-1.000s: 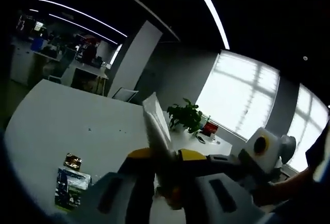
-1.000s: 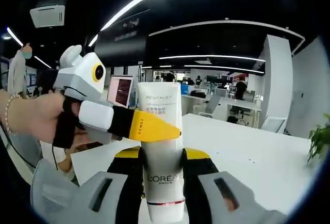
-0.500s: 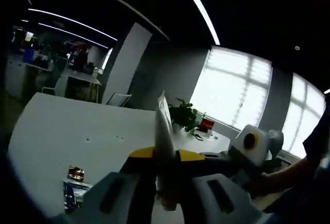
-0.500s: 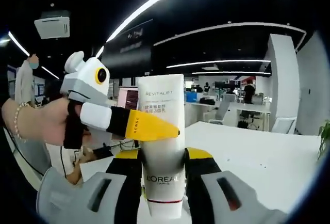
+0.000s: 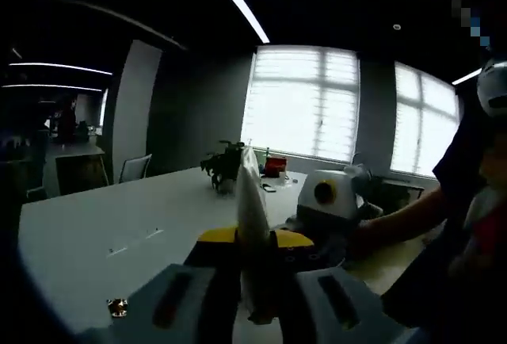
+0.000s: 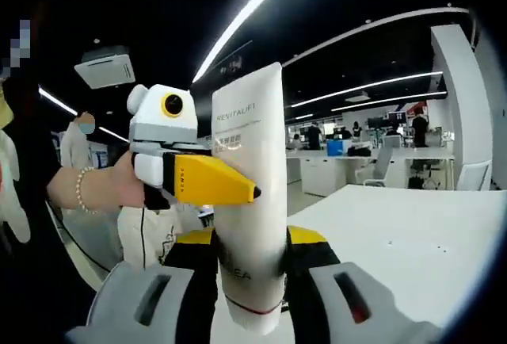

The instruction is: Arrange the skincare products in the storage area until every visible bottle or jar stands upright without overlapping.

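Large white table (image 6: 412, 233) sat below and behind; the white L'Oréal Revitalift squeeze tube (image 6: 249, 201) was held in the air above its near edge, not resting on it.

Right gripper (image 6: 252, 280): fingers were clenched on the tube's lower body near the cap end. Left gripper (image 5: 252, 280): fingers were clamped on the same tube, seen edge-on in the left gripper view.

Tube's long axis ran roughly along the right fingers, flat crimped end up and away, cap end down towards the gripper.

Judgement: a two-handed transfer. One gripper should let go only once the other's hold is firm, then bring the tube down cap-first and square to the table so it stands.

Small dark packet (image 5: 117, 307) lay near the table's close edge.
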Demonstrator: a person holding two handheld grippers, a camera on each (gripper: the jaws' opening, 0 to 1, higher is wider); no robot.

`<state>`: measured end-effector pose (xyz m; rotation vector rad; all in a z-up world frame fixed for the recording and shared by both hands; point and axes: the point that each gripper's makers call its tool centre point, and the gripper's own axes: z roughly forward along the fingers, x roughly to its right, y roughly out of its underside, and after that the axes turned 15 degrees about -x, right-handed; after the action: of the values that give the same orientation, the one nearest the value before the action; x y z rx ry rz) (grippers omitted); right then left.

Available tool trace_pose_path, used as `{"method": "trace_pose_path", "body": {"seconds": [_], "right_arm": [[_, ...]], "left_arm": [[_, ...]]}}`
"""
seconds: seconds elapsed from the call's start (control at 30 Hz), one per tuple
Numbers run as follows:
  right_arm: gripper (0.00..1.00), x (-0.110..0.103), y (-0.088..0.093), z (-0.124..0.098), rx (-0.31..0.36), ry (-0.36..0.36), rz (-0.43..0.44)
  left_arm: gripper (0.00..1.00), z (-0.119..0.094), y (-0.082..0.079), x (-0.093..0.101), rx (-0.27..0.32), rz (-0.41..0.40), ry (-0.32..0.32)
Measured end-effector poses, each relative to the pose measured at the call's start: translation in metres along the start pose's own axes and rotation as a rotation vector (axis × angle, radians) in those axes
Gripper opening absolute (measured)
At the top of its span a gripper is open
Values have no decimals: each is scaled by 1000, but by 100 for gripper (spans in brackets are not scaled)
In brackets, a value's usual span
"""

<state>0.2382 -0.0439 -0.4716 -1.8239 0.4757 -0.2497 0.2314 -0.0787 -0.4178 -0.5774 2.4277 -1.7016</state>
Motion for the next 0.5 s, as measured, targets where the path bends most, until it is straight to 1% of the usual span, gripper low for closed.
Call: {"method": "trace_pose_path", "body": {"seconds": [0.13, 0.2, 0.23, 0.27, 0.33, 0.37, 0.43, 0.5], "right_arm": [[33, -11, 0, -2, -4, -75, -17], [31, -15, 1, -2, -17, -100, -34], [30, -19, 1, -3, -23, -118, -37], [30, -22, 0, -3, -22, -124, -66], [30, -26, 1, -5, -28, -133, -77], [29, -27, 1, -4, -27, -137, -74], [29, -26, 2, -3, -21, -142, -65], [28, -25, 4, -1, -26, -143, -60]], "left_arm": [[8, -1, -2, 10, -14, 53, 33], [8, -3, -5, 19, -3, 74, 67], [8, -4, -6, 22, -3, 70, 65], [8, -4, -5, 26, -5, 78, 78], [8, -4, -5, 28, -7, 82, 80], [8, -4, -4, 26, -12, 79, 86], [8, -3, -3, 28, -21, 78, 80], [8, -2, -1, 26, -33, 81, 72]]}}
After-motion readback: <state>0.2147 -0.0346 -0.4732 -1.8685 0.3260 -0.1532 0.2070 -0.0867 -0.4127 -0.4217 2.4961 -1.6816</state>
